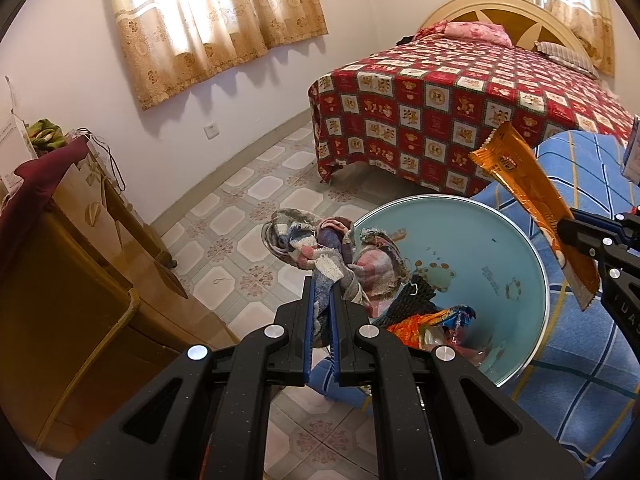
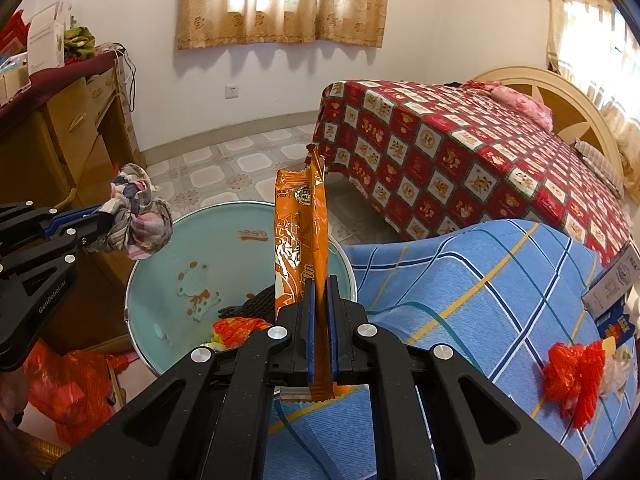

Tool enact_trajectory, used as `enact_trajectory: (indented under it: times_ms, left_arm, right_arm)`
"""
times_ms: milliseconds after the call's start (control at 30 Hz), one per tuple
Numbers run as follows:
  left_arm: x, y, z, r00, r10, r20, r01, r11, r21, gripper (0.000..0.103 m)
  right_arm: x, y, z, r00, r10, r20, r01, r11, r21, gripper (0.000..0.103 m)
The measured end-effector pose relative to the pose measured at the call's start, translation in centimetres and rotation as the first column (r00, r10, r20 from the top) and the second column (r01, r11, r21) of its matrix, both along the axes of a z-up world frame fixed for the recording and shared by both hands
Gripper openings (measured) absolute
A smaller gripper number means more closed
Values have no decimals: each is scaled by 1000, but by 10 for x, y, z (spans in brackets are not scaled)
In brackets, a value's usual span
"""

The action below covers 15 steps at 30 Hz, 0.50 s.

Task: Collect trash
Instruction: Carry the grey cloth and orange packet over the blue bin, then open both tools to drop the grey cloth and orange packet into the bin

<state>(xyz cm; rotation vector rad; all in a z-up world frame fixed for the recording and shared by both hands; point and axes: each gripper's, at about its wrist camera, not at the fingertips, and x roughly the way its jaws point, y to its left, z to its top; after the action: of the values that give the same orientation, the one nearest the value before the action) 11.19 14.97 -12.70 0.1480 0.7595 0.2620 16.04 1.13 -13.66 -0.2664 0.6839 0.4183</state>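
Observation:
My left gripper [image 1: 321,292] is shut on a crumpled plaid cloth rag [image 1: 320,240] and holds it over the near rim of a pale blue trash bin [image 1: 508,248]. The bin holds orange and black trash. My right gripper [image 2: 320,284] is shut on a long orange snack wrapper [image 2: 298,232], held upright above the bin's right rim [image 2: 160,248]. The wrapper [image 1: 532,204] and the right gripper also show at the right of the left wrist view. The left gripper with the rag [image 2: 136,216] shows at the left of the right wrist view.
The bin stands beside a blue checked cloth surface [image 2: 460,280] carrying a red plastic scrap [image 2: 572,376] and a printed carton [image 2: 616,292]. A bed with a red patterned cover [image 1: 460,112] stands behind. A wooden cabinet [image 1: 80,260] is at the left. A red bag [image 2: 68,388] lies on the floor.

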Motion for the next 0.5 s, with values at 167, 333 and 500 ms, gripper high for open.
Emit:
enact_trajectory:
  times_ms: [167,333,500]
  left_arm:
    - [0,-6,1,1000,-16,1,16,1000,-5,7]
    - [1,-11,1,999,-36,3,36,999,-11,7]
    - [2,-16,-1,998,-59,4,59,998,-26,20]
  right_arm:
    - [1,2,-1,1000,9,-4,-9,1000,-3,6]
    - [2,2,-2,1000,11,-10,-11,1000,-3,6]
    - [3,1,-4,1000,23,-21,-23,1000,12,13]
